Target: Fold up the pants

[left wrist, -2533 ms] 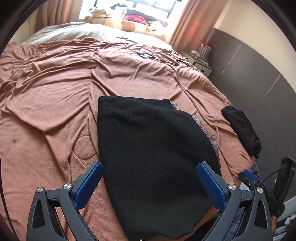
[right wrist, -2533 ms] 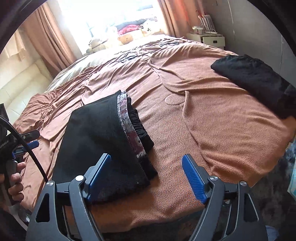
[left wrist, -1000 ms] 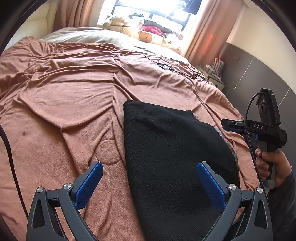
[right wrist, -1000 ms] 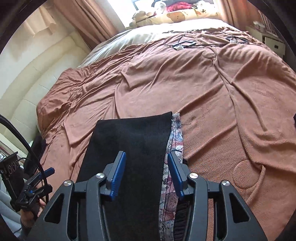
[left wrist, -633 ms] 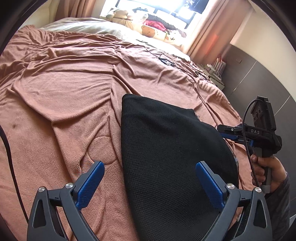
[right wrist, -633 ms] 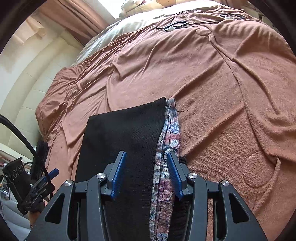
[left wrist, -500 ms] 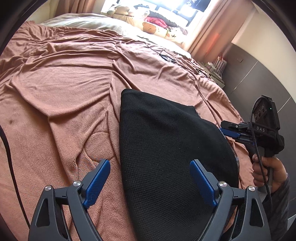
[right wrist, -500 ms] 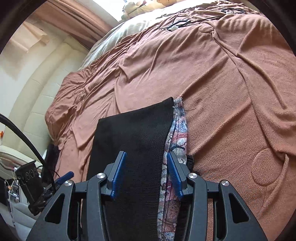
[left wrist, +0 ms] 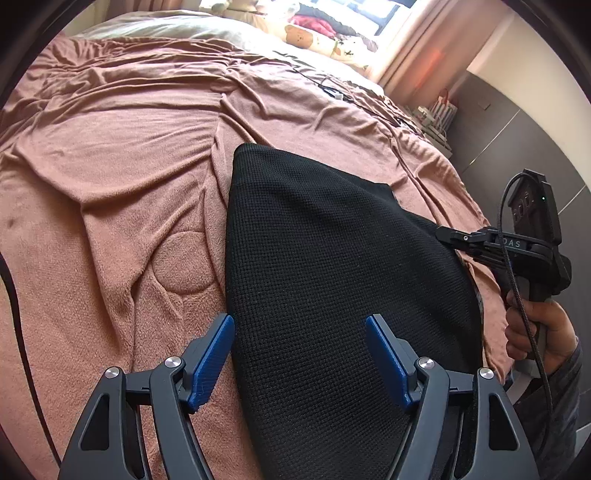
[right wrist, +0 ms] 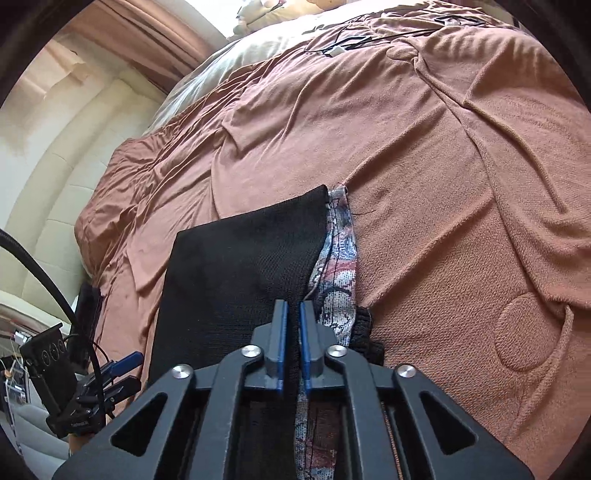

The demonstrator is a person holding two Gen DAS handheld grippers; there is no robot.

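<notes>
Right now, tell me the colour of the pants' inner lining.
The lining is a multicoloured print of grey-blue, dark red and white, clearest in the right wrist view.

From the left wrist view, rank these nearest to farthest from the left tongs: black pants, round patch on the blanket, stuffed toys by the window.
1. Black pants: lying between the open left tongs.
2. Round patch on the brown blanket: just ahead, to the left.
3. Stuffed toys: far end of the bed, by the window.

I see open blanket [left wrist: 110, 184] left of the pants [left wrist: 325, 258]; on their right edge my right gripper [left wrist: 448, 236] blocks passage.
</notes>
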